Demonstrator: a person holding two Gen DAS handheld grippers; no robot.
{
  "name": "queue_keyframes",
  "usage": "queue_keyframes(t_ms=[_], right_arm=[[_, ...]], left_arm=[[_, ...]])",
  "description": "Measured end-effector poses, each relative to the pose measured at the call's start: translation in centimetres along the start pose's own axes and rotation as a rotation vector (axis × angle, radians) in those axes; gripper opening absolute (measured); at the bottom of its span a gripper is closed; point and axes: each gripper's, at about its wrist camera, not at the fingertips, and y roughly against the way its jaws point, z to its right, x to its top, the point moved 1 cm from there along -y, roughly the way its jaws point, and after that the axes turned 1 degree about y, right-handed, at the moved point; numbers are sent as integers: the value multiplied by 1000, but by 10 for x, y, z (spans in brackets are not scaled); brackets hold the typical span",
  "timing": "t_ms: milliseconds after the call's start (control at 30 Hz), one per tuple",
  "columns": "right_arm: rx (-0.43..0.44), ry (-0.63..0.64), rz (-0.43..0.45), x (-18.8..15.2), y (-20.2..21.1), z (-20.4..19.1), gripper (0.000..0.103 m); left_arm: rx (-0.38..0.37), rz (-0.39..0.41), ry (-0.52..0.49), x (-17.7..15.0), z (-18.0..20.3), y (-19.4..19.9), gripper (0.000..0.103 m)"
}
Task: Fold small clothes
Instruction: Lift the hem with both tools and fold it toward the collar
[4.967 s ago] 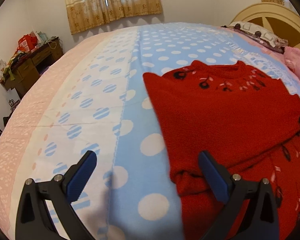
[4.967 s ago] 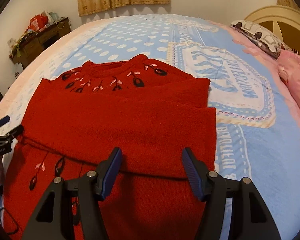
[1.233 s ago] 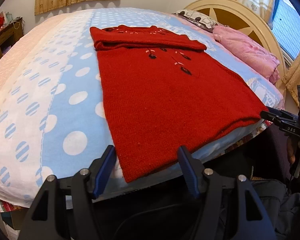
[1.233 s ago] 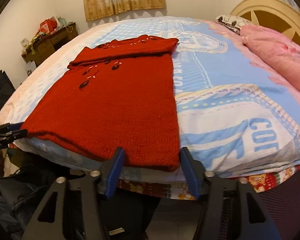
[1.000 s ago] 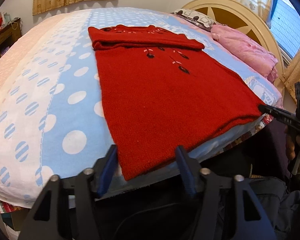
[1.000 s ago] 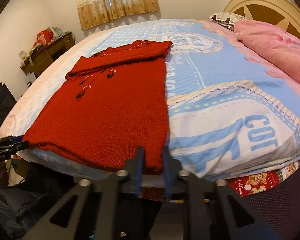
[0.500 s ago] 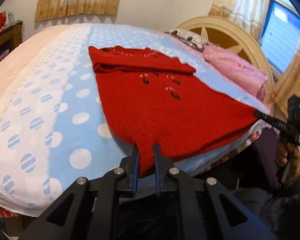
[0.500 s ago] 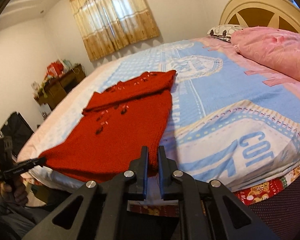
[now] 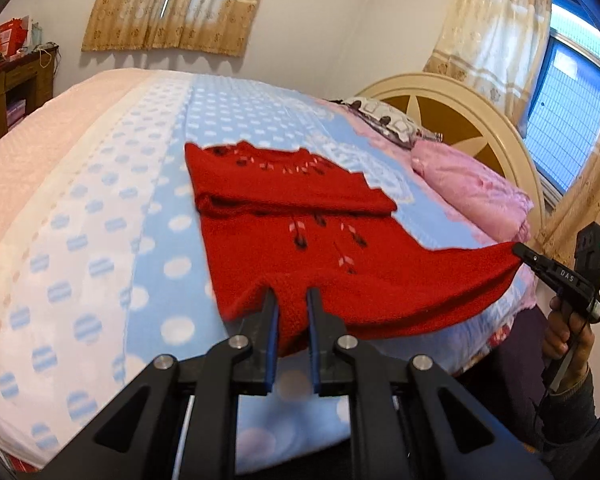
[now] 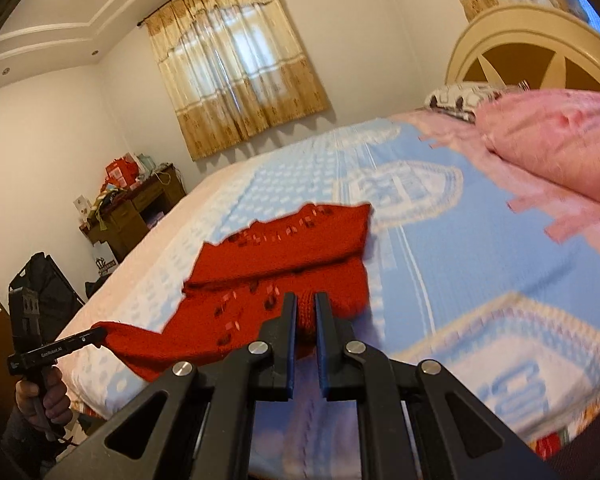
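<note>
A red knit sweater (image 9: 300, 208) with small dark and white motifs lies on the bed, its sleeves folded across the chest. My left gripper (image 9: 291, 300) is shut on the sweater's bottom left hem corner and holds it lifted off the bed. My right gripper (image 10: 305, 304) is shut on the bottom right hem corner of the sweater (image 10: 276, 264), also lifted. The right gripper shows in the left wrist view (image 9: 518, 249) at the far right. The left gripper shows in the right wrist view (image 10: 102, 333) at the lower left. The hem hangs stretched between them.
The bed cover (image 9: 100, 216) is blue, white and pink with dots. A pink pillow (image 9: 472, 196) and a cream headboard (image 9: 460, 116) are on the right. A wooden desk (image 10: 140, 208) with clutter stands by the far wall. A curtained window (image 10: 236, 60) is behind.
Both grippers closed on the sweater's bottom hem corners about a second ago. They have since lifted the hem off the bed and moved up and forward toward the collar.
</note>
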Motion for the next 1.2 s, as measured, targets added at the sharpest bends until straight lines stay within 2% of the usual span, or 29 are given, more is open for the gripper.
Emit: queue_keyframes(t_ms=[200,533,967,1200], right_arm=[[19,-3,41,46,-26,-12,8],[-5,35,55,102,-70,-21,8],[-88,33,-11,142,-159,-7,7],[-136,22,-73,158,-223,9,8]], left_arm=[[31,35,-26,40,-2,-8,13],[43,66,22,99,-21,-33,13],[68,40,60,159,-46,-93,12],[88,25,82,186,-63,-132,12]])
